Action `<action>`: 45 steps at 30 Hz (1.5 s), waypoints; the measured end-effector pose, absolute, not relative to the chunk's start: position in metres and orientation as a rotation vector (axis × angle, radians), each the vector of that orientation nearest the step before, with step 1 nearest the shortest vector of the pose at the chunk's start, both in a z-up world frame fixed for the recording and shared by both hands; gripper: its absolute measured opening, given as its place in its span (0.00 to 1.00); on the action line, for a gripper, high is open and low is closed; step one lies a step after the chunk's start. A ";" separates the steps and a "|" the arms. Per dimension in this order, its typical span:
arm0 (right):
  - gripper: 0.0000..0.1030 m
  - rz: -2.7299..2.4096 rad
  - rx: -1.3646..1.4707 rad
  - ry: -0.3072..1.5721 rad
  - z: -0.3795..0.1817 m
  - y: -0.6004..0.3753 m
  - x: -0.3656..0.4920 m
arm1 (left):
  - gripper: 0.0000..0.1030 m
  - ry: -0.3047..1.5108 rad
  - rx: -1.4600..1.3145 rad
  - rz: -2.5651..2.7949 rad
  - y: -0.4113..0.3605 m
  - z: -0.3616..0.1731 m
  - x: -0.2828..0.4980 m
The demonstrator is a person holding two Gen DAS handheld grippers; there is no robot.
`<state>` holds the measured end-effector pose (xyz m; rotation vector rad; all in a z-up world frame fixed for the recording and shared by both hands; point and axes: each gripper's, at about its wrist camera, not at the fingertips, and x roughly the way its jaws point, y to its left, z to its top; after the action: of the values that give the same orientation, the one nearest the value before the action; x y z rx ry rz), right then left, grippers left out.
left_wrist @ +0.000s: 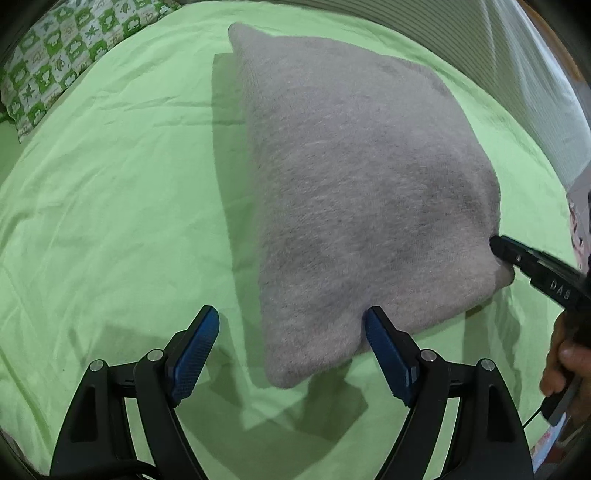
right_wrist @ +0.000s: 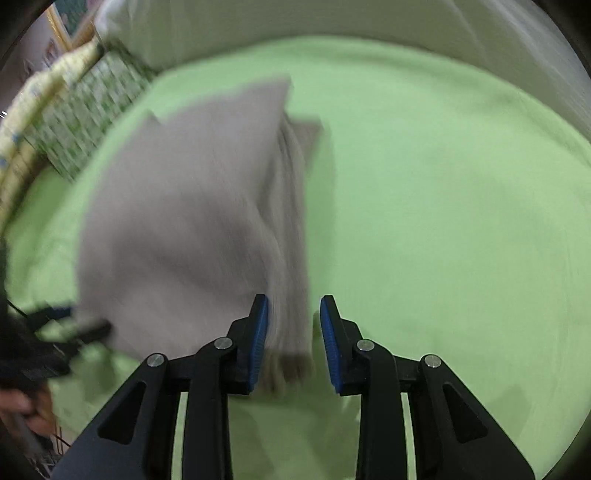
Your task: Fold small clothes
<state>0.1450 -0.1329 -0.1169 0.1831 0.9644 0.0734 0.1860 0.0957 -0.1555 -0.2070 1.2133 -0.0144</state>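
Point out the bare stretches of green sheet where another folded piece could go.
Widest bare patch: green sheet right of the folded grey garment, out to the white bedding at the far edge. Another: sheet left of the garment, up to the patterned pillow. Crowded: the garment's near edge, where the left gripper and right gripper stand.

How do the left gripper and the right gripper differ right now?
The left gripper stands wide open, its jaws straddling a corner of the folded grey fleece garment; the right gripper is open only narrowly, the garment's edge between its jaws. The left view is sharp; the right view is blurred. Both have blue pads.
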 end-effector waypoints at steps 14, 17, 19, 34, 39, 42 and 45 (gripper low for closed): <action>0.37 0.097 0.329 0.869 -0.085 -0.139 0.095 | 0.80 1.123 -0.212 -0.002 0.112 -0.112 0.141; 0.43 0.110 0.322 0.834 -0.080 -0.135 0.078 | 0.80 1.089 -0.198 0.003 0.109 -0.099 0.128; 0.49 0.112 0.315 0.820 -0.080 -0.130 0.068 | 0.80 1.062 -0.185 0.008 0.104 -0.092 0.120; 0.76 0.155 0.176 0.698 -0.070 -0.104 0.028 | 0.81 0.894 -0.229 0.101 0.100 -0.069 0.088; 0.82 0.181 0.139 0.652 -0.063 -0.098 0.024 | 0.82 0.855 -0.199 0.108 0.094 -0.059 0.083; 0.84 0.188 0.120 0.637 -0.062 -0.095 0.023 | 0.83 0.859 -0.174 0.114 0.091 -0.062 0.084; 0.85 0.192 0.115 0.643 -0.064 -0.094 0.026 | 0.83 0.881 -0.167 0.126 0.088 -0.069 0.085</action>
<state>0.0256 -0.0936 -0.0637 0.1152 0.6429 0.1922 0.0853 0.0879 -0.0688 -0.1665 0.8810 0.1256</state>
